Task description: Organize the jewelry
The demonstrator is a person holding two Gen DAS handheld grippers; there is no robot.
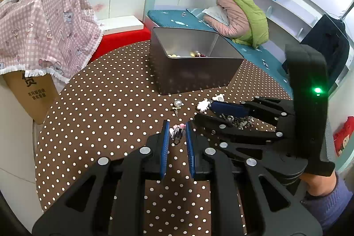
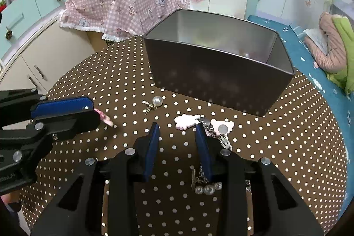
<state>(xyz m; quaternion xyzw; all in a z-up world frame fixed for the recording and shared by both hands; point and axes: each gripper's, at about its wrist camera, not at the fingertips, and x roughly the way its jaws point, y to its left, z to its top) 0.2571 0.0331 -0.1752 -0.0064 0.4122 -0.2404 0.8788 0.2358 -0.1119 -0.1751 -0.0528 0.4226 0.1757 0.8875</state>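
My left gripper (image 1: 177,125) is shut on a small pink-and-silver clip (image 1: 177,133); in the right wrist view the clip's pink end (image 2: 105,119) pokes out past its fingers (image 2: 66,107). My right gripper (image 2: 177,126) stands open just above the dotted tablecloth with nothing between its tips. A pearl chain (image 2: 205,188) lies under its right finger. Just ahead of it lie a white cloud-shaped clip (image 2: 185,121) and a bear-shaped clip (image 2: 222,126). A pearl earring (image 2: 157,101) rests farther left. Behind them stands an open metal tin (image 2: 210,81) with beads (image 1: 190,54) inside.
The round table with the brown dotted cloth (image 1: 99,103) ends close behind the tin. A cardboard box under a pink checked cloth (image 1: 44,25) stands at the left. A teal bench with folded jackets (image 1: 241,17) runs along the right. A person's hand (image 1: 318,183) holds the right gripper (image 1: 204,112).
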